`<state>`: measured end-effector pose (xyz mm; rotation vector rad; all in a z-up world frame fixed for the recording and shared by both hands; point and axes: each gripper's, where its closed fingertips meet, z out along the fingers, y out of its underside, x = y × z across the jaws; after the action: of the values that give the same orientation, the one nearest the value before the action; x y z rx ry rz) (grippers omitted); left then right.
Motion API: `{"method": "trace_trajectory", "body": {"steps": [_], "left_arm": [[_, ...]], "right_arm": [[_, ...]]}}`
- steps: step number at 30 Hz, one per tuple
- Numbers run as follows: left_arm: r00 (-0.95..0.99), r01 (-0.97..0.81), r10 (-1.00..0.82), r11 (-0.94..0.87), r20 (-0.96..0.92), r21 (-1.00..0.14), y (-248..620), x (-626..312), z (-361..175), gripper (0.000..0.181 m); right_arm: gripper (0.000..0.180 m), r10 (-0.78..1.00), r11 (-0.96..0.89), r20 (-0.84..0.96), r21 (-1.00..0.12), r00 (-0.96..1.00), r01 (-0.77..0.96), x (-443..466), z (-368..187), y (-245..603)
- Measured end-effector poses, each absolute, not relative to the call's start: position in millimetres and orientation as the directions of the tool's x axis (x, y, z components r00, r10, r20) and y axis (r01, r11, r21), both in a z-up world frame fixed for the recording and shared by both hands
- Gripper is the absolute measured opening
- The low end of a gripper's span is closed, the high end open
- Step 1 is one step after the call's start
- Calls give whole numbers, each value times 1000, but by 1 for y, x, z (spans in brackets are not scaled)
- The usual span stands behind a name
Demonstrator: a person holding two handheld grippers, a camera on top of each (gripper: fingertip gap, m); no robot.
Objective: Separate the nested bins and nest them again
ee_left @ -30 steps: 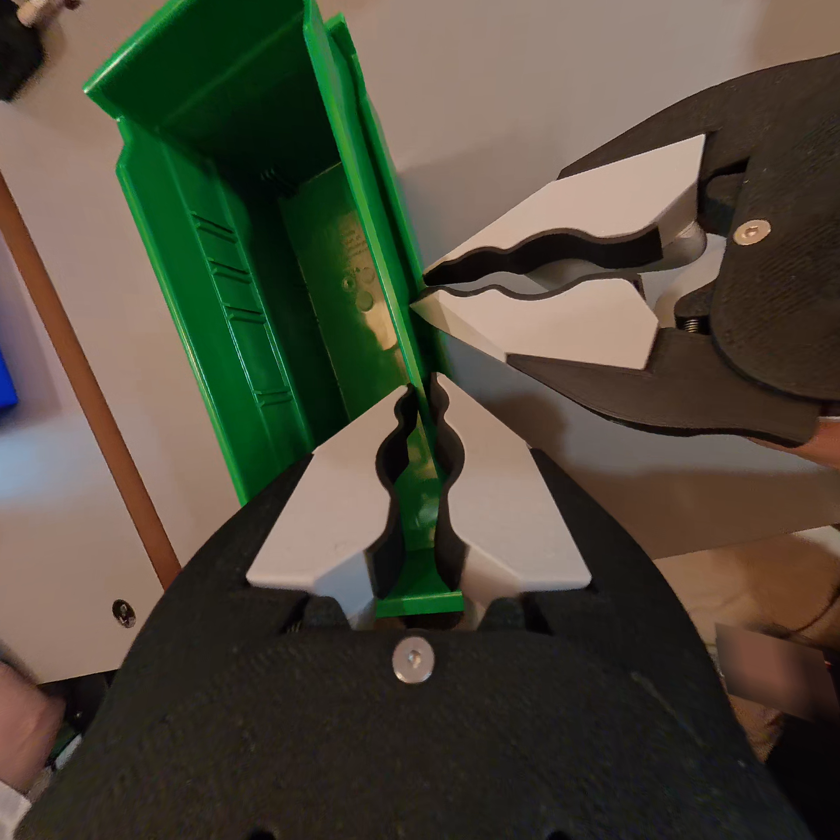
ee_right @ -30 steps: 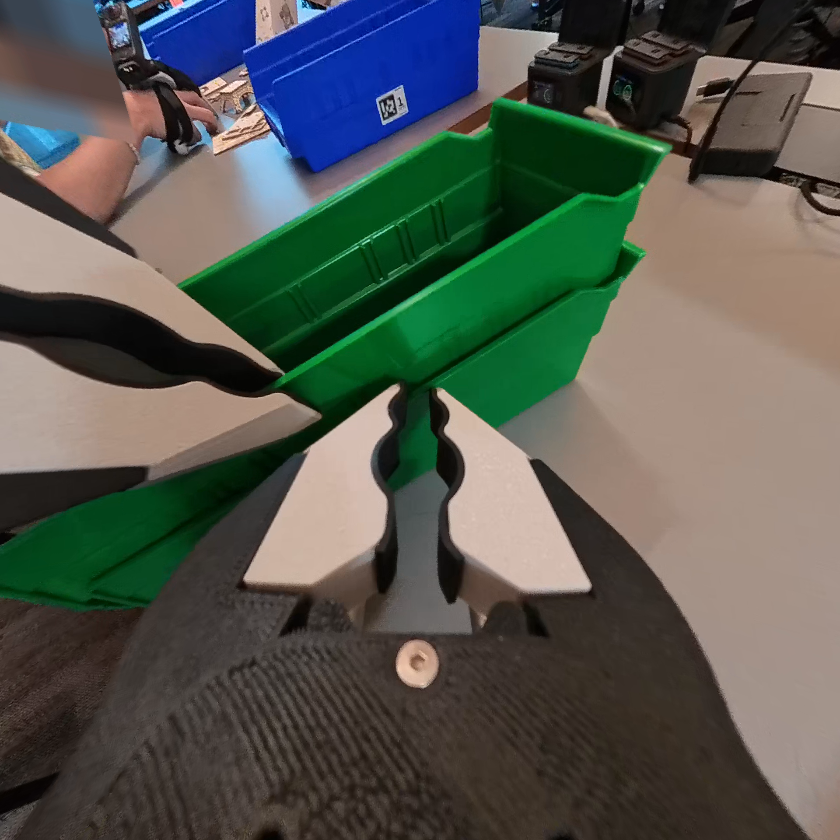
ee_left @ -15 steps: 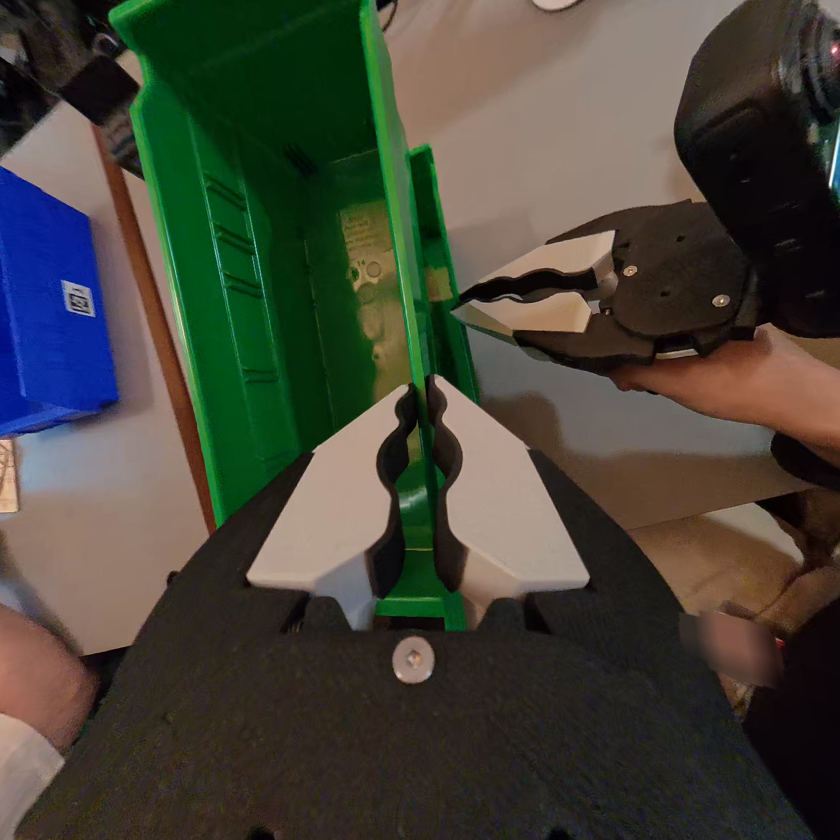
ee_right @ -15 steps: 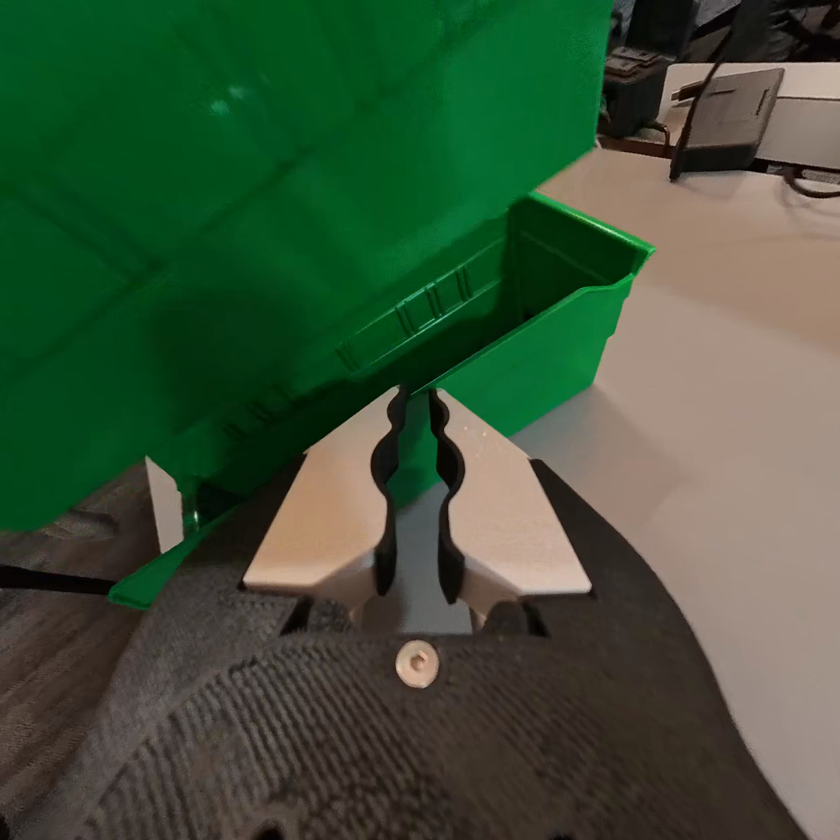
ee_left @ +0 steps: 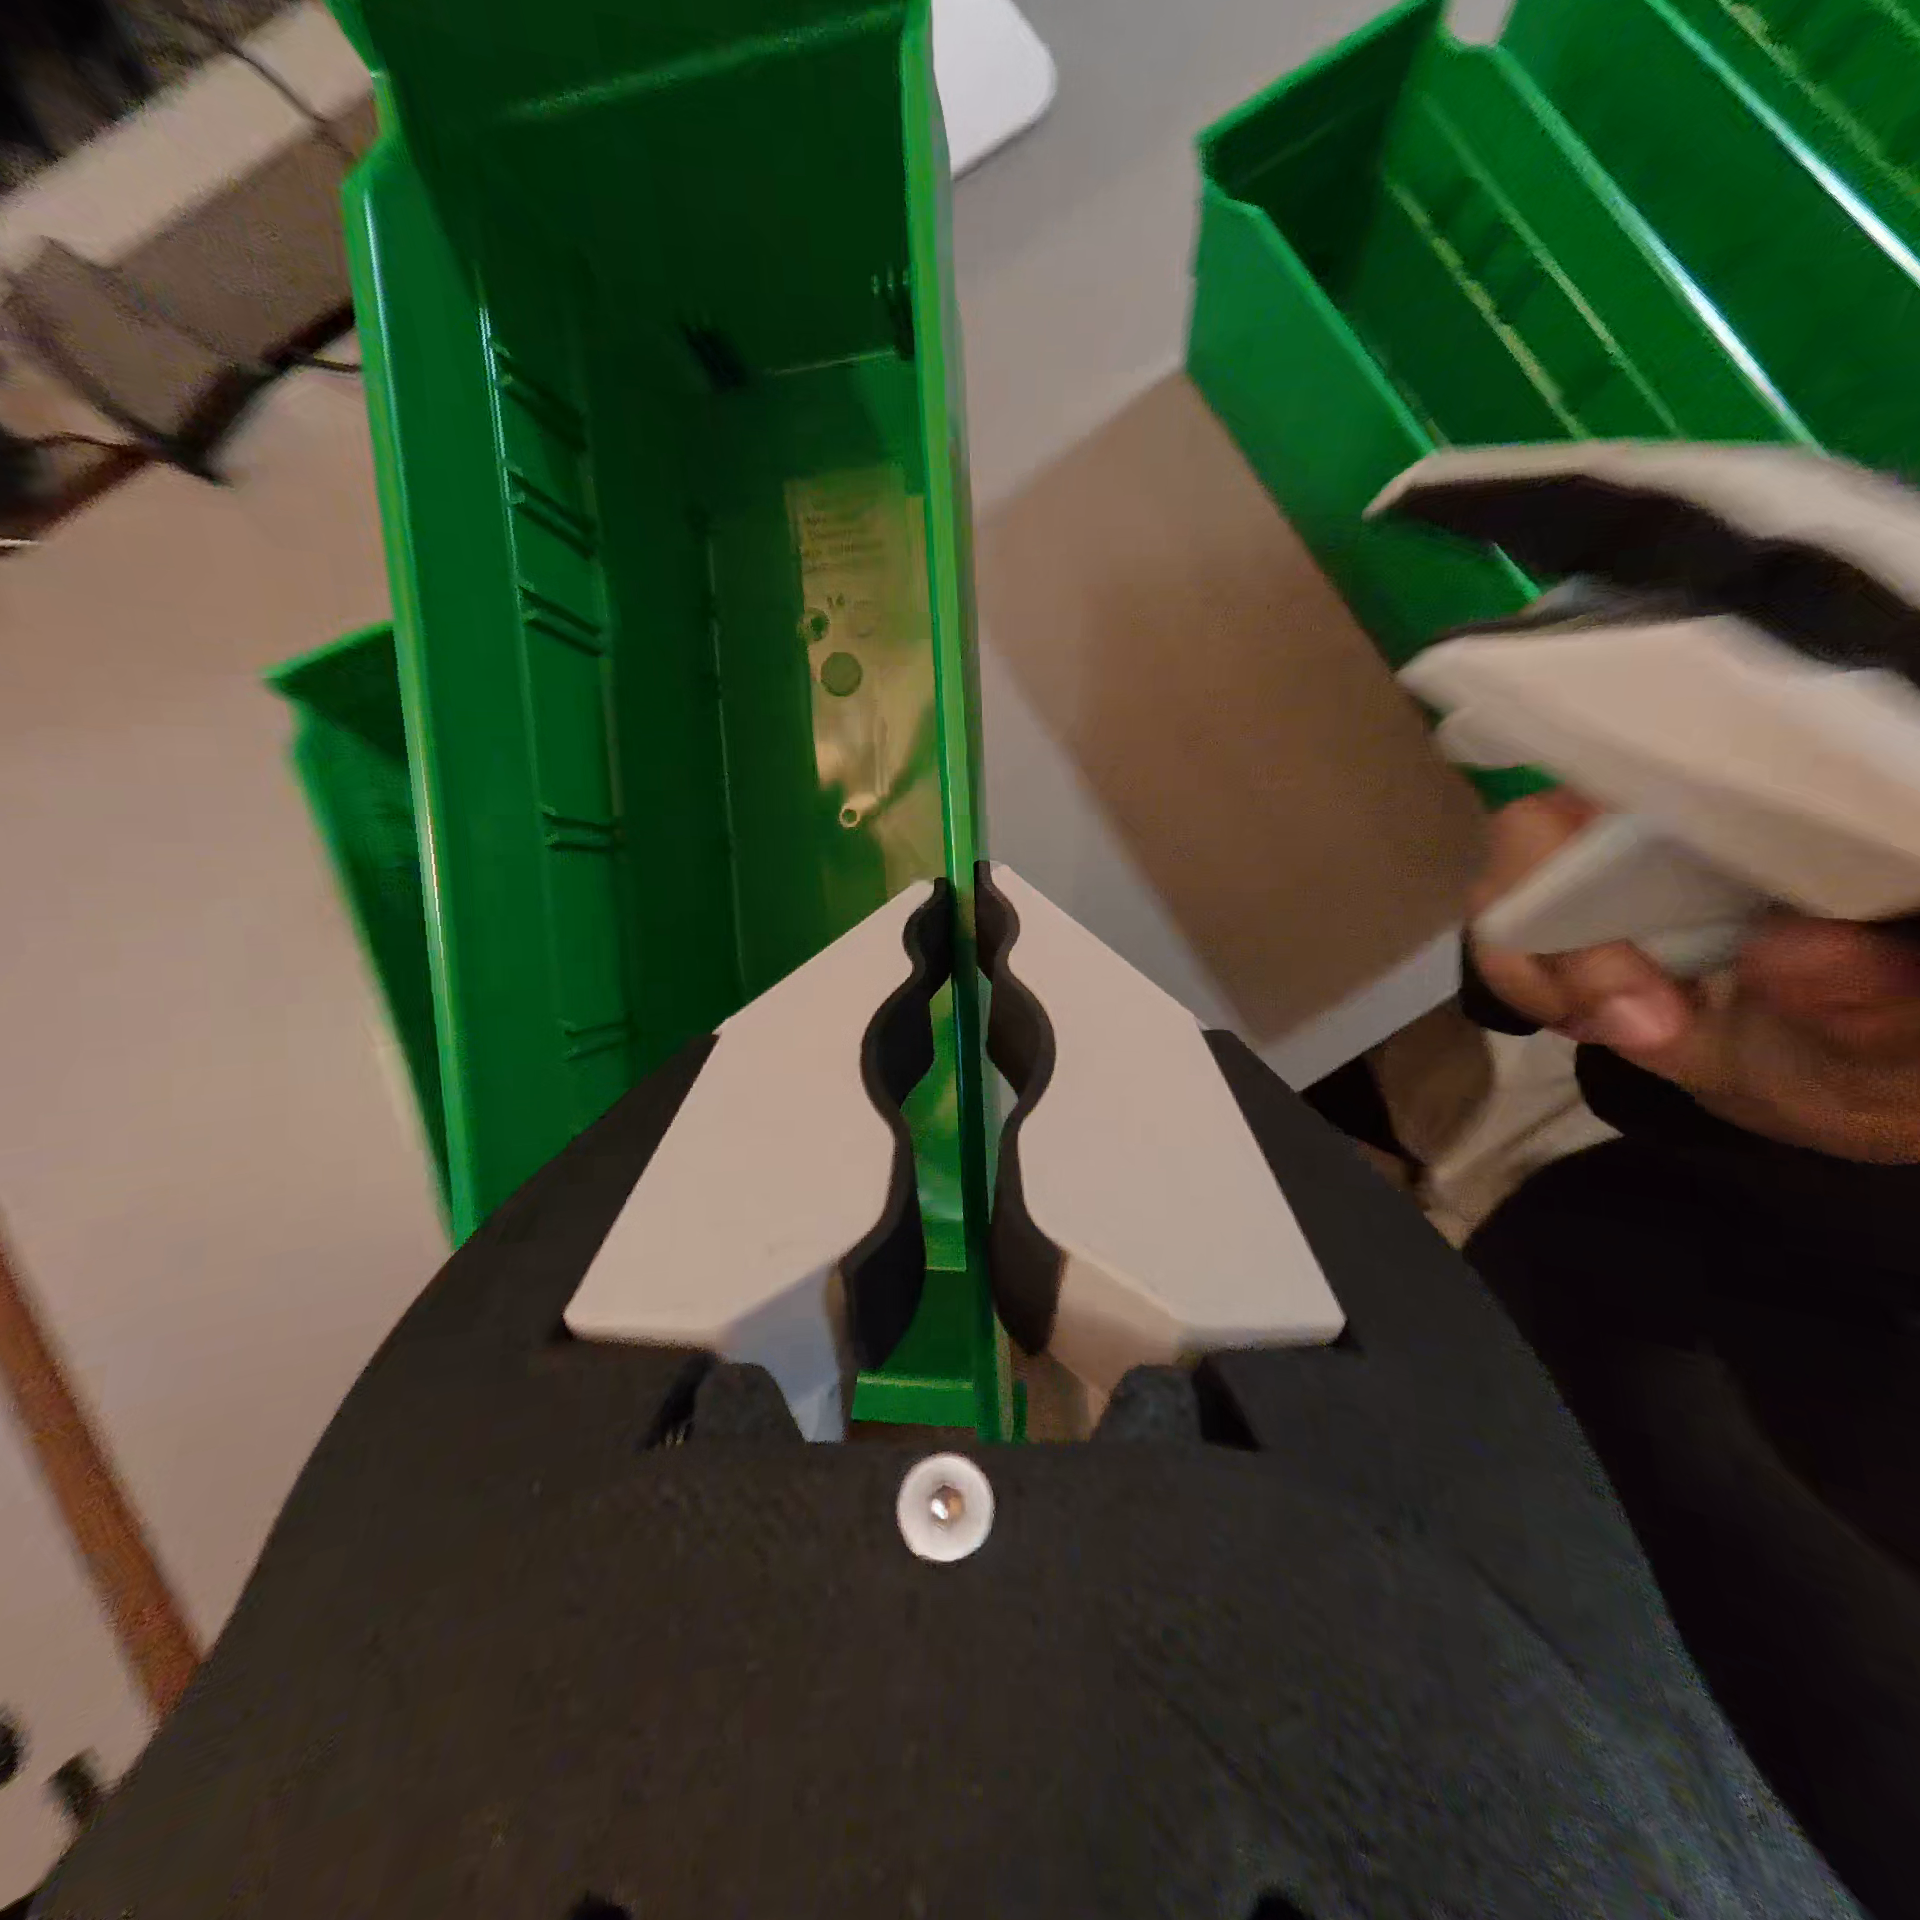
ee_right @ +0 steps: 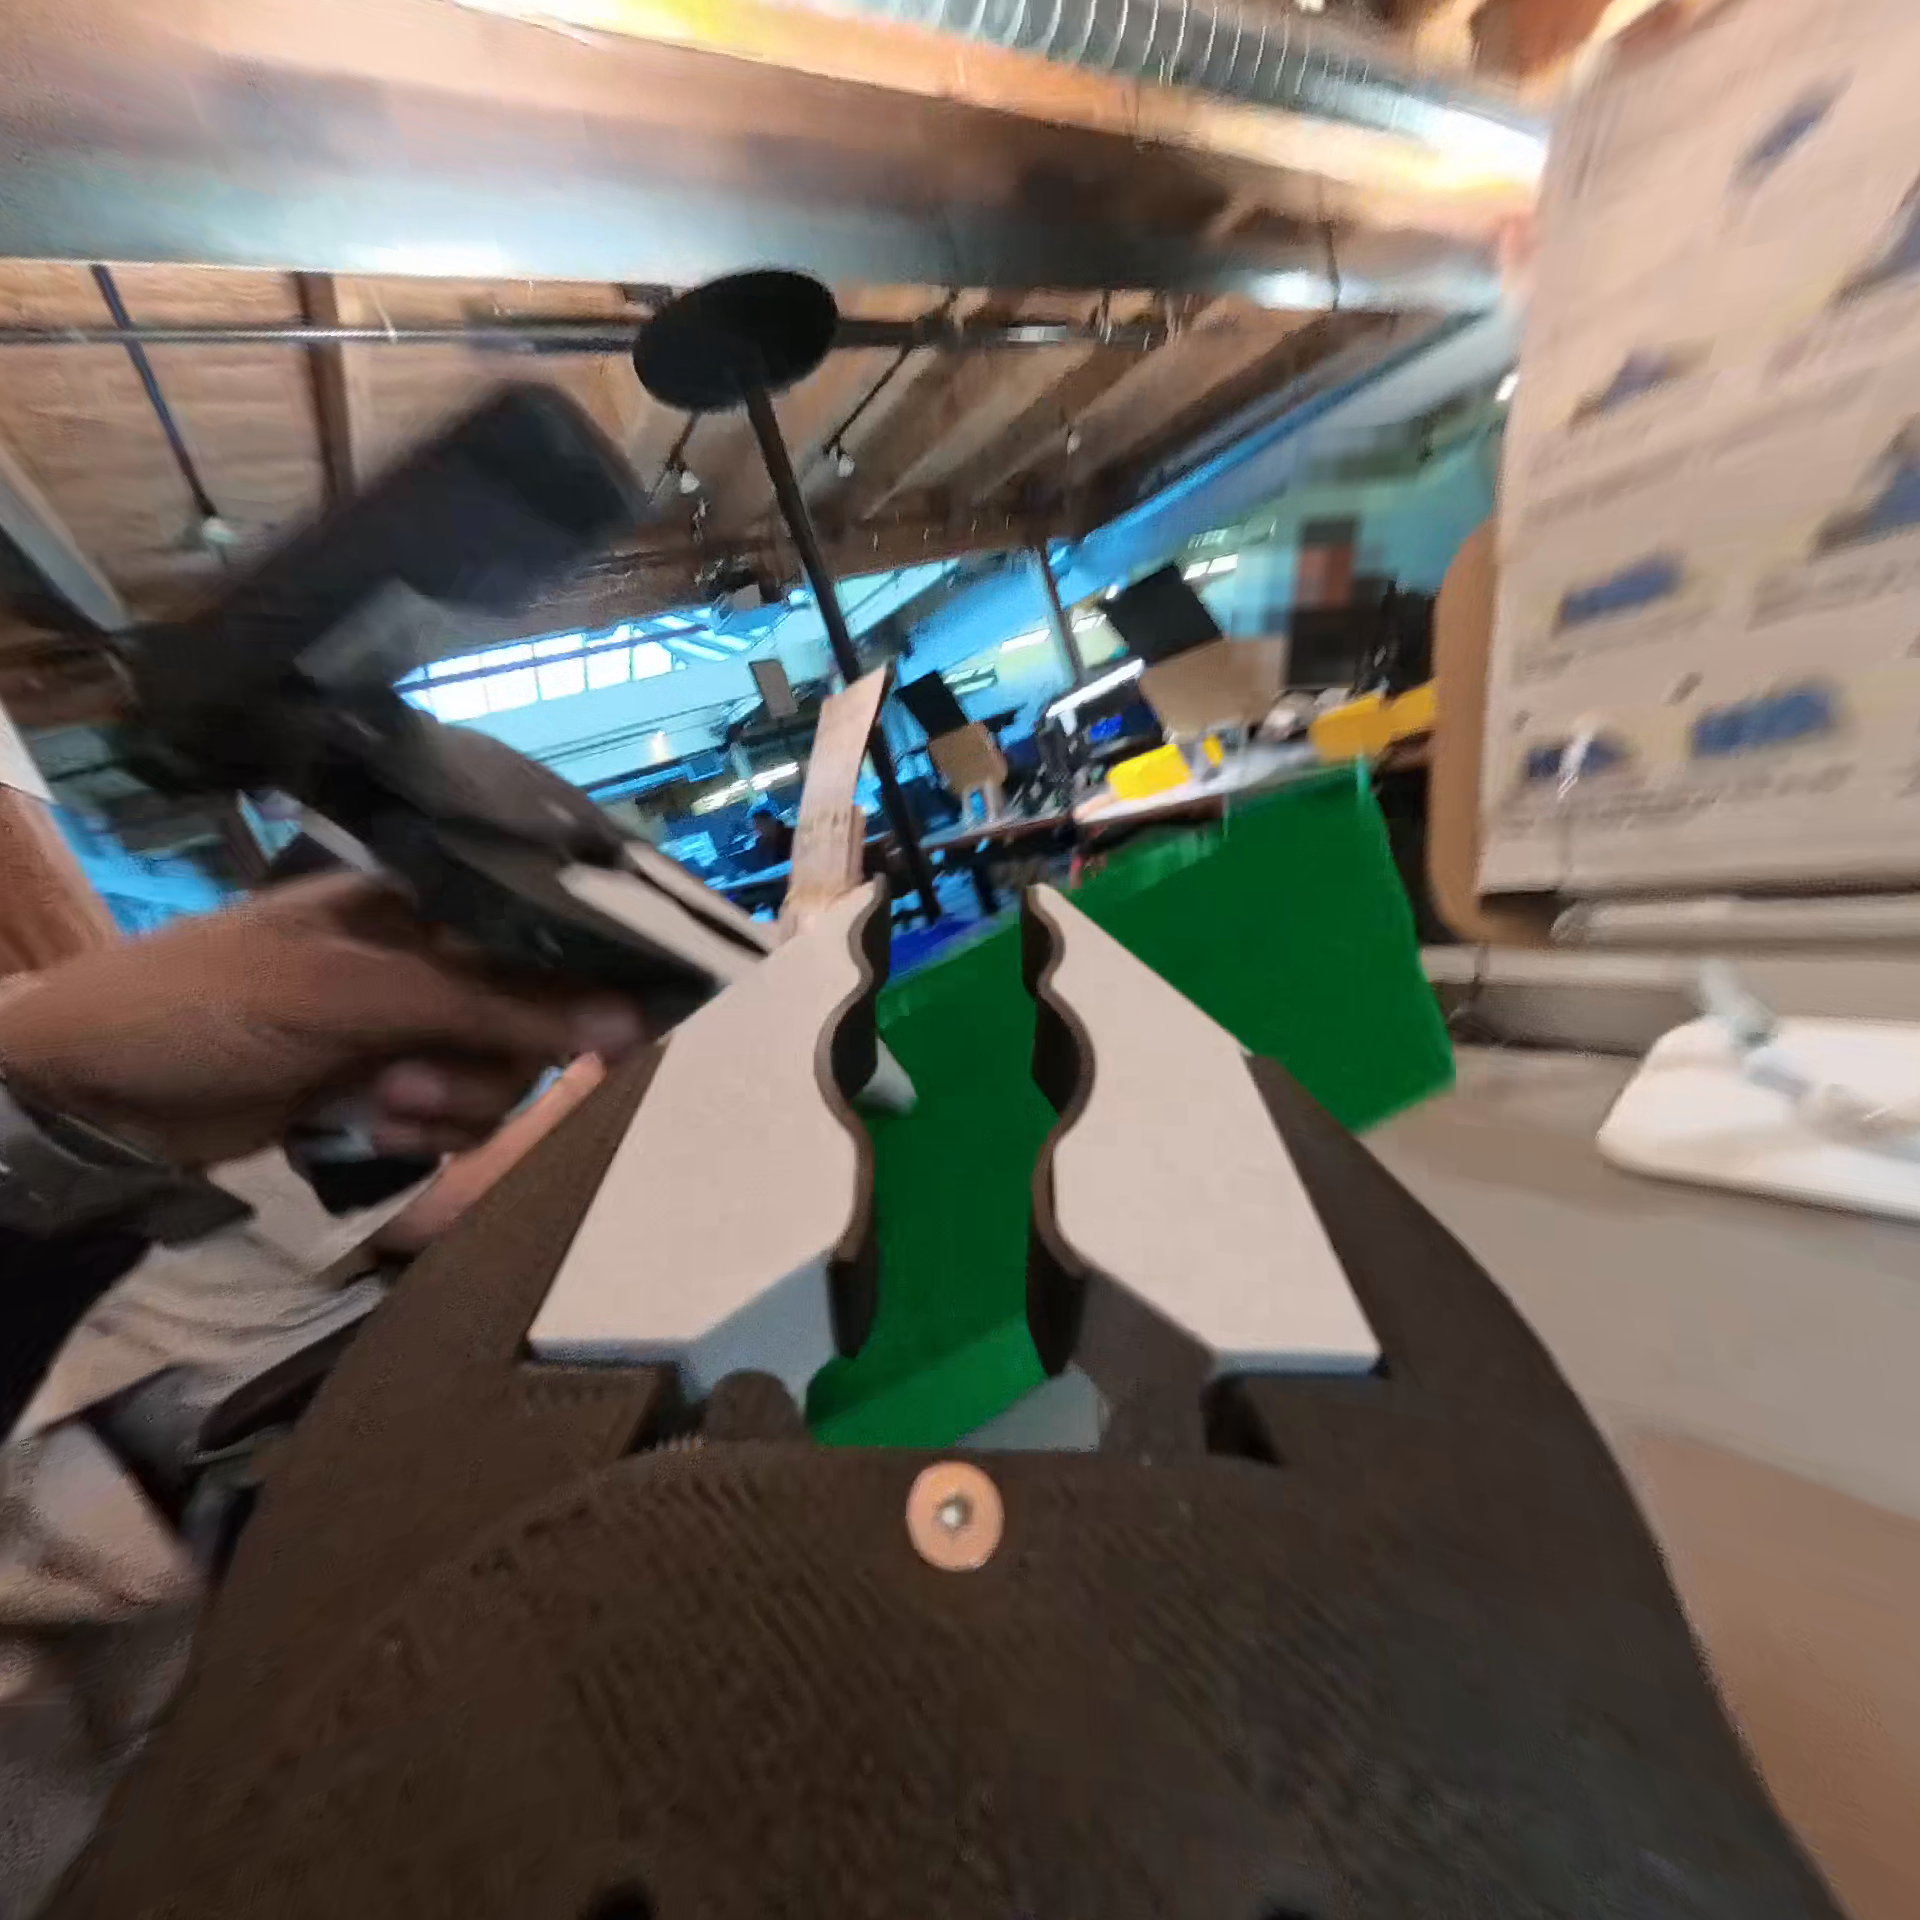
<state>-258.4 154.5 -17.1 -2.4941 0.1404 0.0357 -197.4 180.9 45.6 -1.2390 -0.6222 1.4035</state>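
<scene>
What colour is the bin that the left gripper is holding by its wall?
Green. The bin in the left gripper shows best in the left wrist view.

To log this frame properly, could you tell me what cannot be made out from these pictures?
Left wrist view: second green bin, cut off by the top-right edge.
Left wrist view: green part at left, mostly behind the held bin.
Right wrist view: green surface, motion-blurred; which bin is unclear.
</scene>
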Motion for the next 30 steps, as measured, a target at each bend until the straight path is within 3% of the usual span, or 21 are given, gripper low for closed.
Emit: {"method": "trace_trajectory", "body": {"steps": [1, 3, 8, 13, 23, 30], "left_arm": [[994, -102, -103, -799, -31, -592, 160, -247, -27, 2], [993, -89, -118, -802, 10, -591, 173, -223, -48, 1], [995, -70, -98, -794, 14, -604, 203, -181, -100, 3], [985, -91, 12, -811, -171, -579, 225, -192, -134, 2], [976, -83, 40, -838, -213, -540, 247, -193, -157, 5], [993, -81, 10, -644, -115, -761, 210, -190, -106, 36]], "right_arm": [[23, 937, -205, -297, -895, 186, -396, -181, 59, 183], [22, 938, -167, -279, -883, 204, -438, -147, 82, 186], [20, 912, -323, -409, -766, 33, -556, -62, 119, 194], [21, 898, -236, -411, -752, 158, -615, -3, 124, 220], [22, 893, -280, -433, -750, 123, -599, -12, 116, 222], [25, 902, -264, -406, -789, 147, -555, -35, 107, 216]]}}
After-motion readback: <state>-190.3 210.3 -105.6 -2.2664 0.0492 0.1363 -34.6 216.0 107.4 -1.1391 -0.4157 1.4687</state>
